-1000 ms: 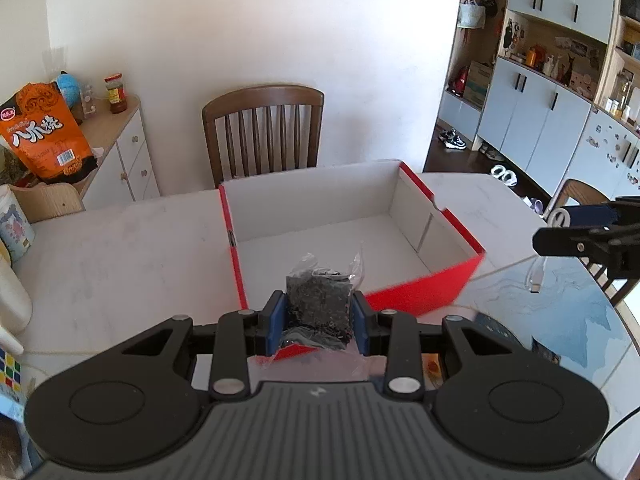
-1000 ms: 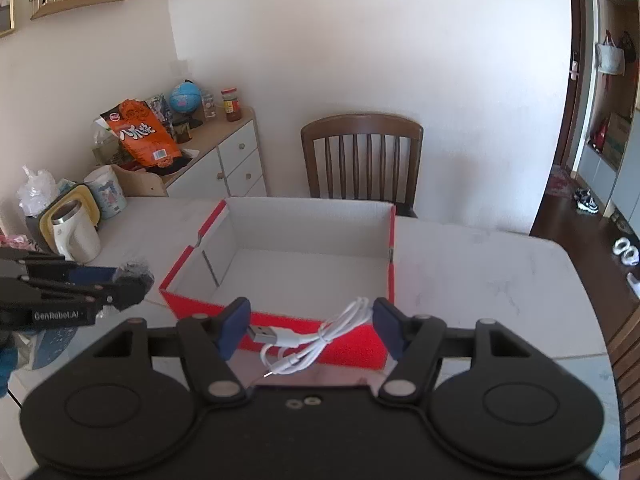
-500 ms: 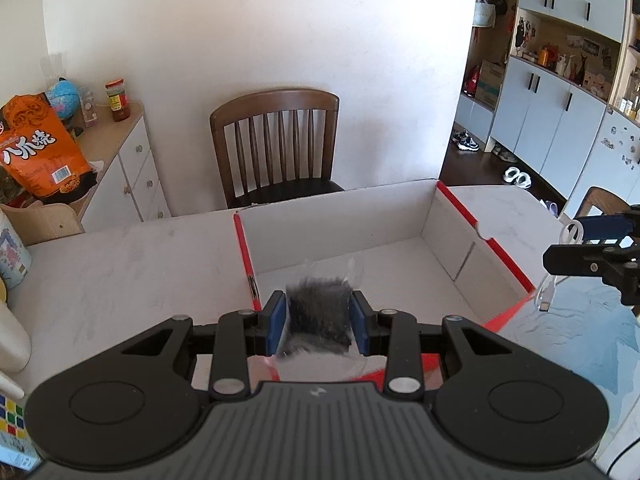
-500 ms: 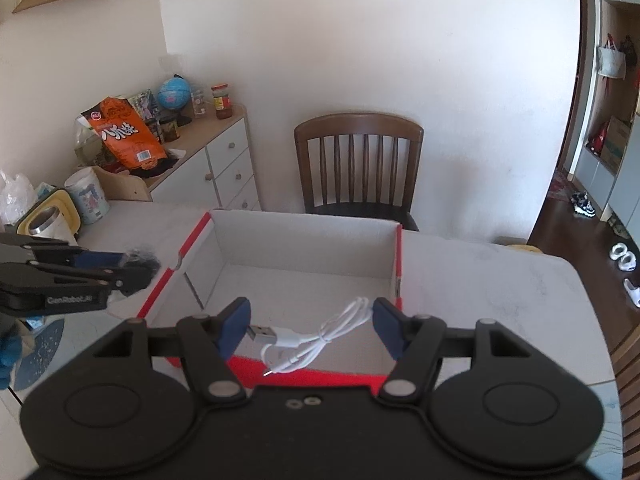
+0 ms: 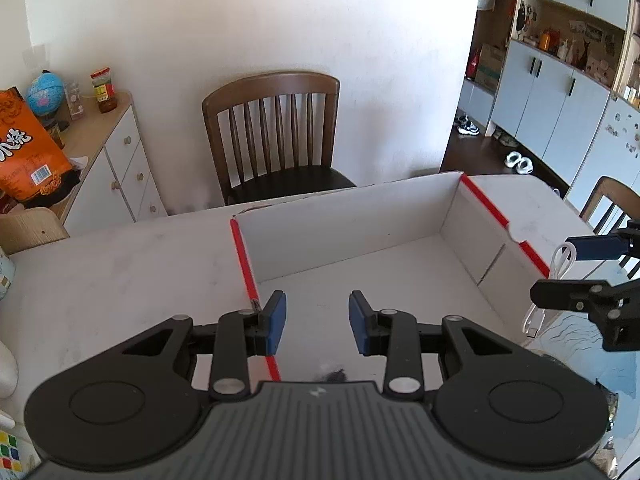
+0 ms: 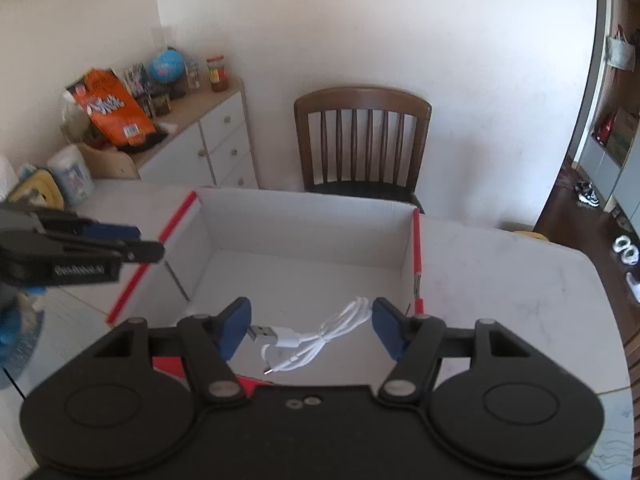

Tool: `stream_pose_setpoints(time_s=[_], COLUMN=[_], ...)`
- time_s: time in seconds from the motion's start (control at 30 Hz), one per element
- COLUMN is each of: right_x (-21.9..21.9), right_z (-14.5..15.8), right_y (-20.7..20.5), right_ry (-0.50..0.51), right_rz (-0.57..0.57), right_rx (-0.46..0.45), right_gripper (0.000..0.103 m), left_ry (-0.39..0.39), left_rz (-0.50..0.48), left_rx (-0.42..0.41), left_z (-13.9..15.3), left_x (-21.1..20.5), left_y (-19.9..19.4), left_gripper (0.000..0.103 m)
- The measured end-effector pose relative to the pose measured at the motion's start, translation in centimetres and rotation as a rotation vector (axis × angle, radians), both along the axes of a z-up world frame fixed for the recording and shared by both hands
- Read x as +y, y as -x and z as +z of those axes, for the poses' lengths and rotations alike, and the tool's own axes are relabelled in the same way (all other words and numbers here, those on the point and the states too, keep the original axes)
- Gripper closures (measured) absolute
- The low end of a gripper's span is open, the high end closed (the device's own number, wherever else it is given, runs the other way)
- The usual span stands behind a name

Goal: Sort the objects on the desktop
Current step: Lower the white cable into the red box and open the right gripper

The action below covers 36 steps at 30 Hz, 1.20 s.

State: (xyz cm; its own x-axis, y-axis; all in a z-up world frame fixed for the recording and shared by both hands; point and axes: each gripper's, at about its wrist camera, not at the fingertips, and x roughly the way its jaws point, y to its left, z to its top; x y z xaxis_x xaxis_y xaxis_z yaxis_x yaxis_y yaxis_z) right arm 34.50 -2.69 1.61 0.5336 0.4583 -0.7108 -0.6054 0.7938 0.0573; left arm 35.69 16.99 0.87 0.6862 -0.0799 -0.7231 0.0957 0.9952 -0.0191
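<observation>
A white box with red edges (image 5: 484, 204) lies open on the marble table. My left gripper (image 5: 318, 320) hangs over its near left corner, blue pads a narrow gap apart with nothing between them. A small dark packet in clear plastic (image 5: 332, 376) shows just below, partly hidden by the gripper body. My right gripper (image 6: 310, 324) is over the box's (image 6: 176, 220) near right part, shut on a coiled white USB cable (image 6: 304, 340). The cable (image 5: 560, 260) also dangles from the right gripper (image 5: 554, 270) in the left wrist view. The left gripper (image 6: 152, 242) shows empty at the box's left.
A brown wooden chair (image 5: 276, 136) stands behind the table. A sideboard (image 6: 212, 140) at the left carries an orange snack bag (image 6: 116, 108), a globe and a jar. A kettle and cup (image 6: 72, 176) stand at the table's left, a colour cube (image 5: 8, 452) near the front left.
Both grippers moved forward and down over the box. The dark packet left the left gripper's pads and now shows below them. The cable stays in the right gripper.
</observation>
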Motion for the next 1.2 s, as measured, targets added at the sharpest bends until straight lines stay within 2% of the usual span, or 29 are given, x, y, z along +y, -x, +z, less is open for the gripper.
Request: stream_pose_setpoints(time_s=[0.2,0.4,0.73,1.03,1.2], right_x=[1.3,2.8,5.1,5.3,5.2], right_z=[-2.3,-5.5,-8.9,-9.7,-9.4], right_y=[-1.6,-3.5,-5.3,-6.2,-6.1], right_ry=[0.046,0.089,0.15,0.161,0.177], right_rz=[0.003,0.006,0.036,0.043,0.059], right_rx=[0.022,0.095,0.208,0.262,0.252], right_gripper=[0.037,0.037,0.037,0.036,0.026], left_ry=[-0.013,-0.044,-0.053,-0.056,-0.053], left_rz=[-0.03,-0.053,-0.078,-0.087,-0.088], left_rx=[0.047,0.074,0.107,0.111,0.106], left_z=[-1.8,-3.7,-5.6,-6.0,-5.9], left_x=[-0.1,-0.9,-1.6,-1.8,-2.0], left_y=[-1.8,-2.8,-3.6,-3.6,-3.6], left_gripper=[0.07,0.07,0.07,0.07,0.07])
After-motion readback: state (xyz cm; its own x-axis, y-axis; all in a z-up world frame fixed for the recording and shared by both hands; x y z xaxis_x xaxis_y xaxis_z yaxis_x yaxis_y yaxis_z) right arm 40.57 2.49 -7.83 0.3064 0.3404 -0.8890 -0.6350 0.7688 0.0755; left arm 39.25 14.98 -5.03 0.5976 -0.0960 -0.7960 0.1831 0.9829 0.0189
